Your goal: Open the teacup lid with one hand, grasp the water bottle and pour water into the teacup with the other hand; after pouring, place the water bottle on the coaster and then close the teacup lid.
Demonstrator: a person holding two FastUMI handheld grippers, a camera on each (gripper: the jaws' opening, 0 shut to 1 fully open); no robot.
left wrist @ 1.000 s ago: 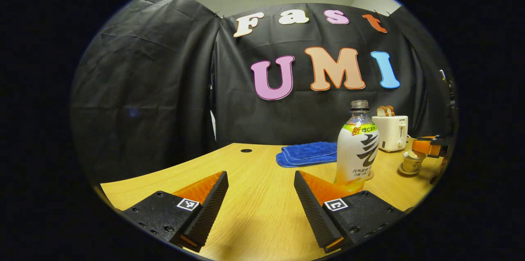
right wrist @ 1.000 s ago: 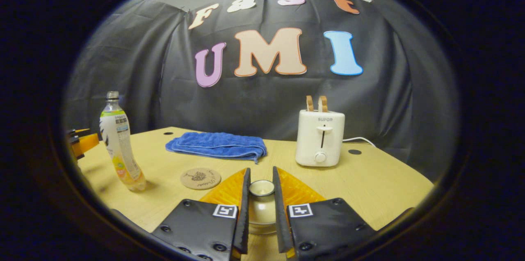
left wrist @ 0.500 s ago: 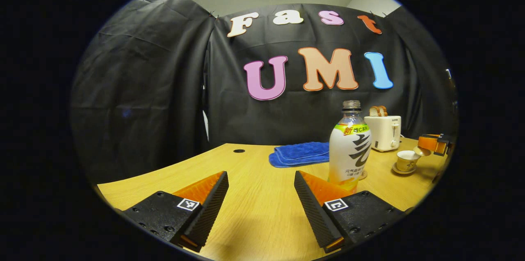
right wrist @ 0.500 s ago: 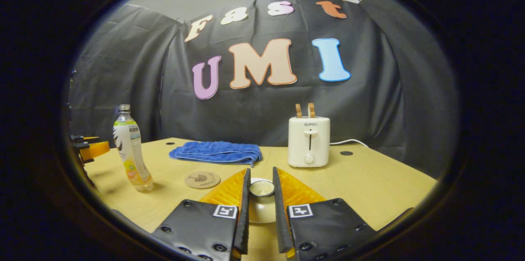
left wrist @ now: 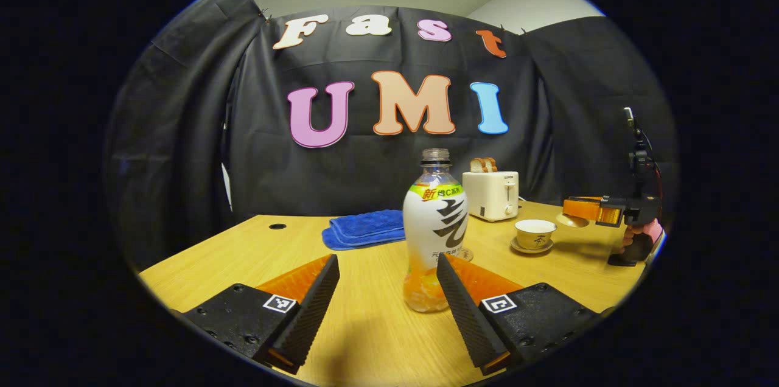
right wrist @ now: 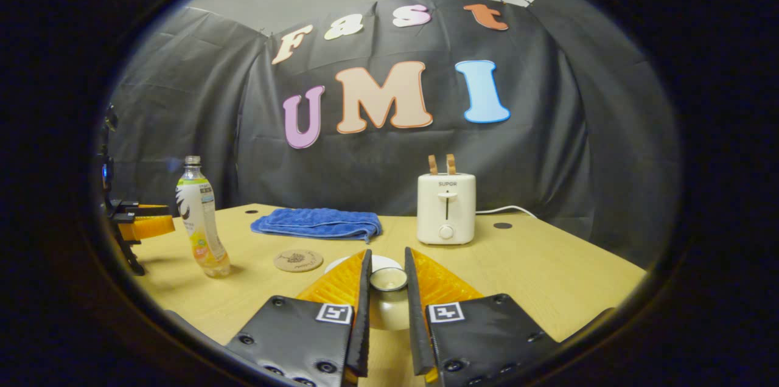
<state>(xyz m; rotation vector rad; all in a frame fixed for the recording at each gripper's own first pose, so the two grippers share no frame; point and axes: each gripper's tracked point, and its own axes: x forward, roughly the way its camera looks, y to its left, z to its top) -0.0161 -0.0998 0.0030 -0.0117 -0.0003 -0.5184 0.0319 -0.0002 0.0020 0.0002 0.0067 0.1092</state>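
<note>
lid [right wrist: 388, 280] – pinched in right claw [right wrist: 387, 289] | bottle [left wrist: 433, 229] – ahead of left claw [left wrist: 385, 289]

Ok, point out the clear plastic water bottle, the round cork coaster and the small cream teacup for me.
Clear plastic water bottle [left wrist: 434, 226]: left gripper view, on its white label.
Round cork coaster [right wrist: 298, 260]: right gripper view, on its printed centre.
Small cream teacup [left wrist: 535, 233]: left gripper view, on its side wall, lid off.

The left gripper [left wrist: 384, 289] is low over the table with its fingers wide apart. The right gripper [right wrist: 387, 289] is held level, fingers pinched on the lid [right wrist: 388, 280].
</note>
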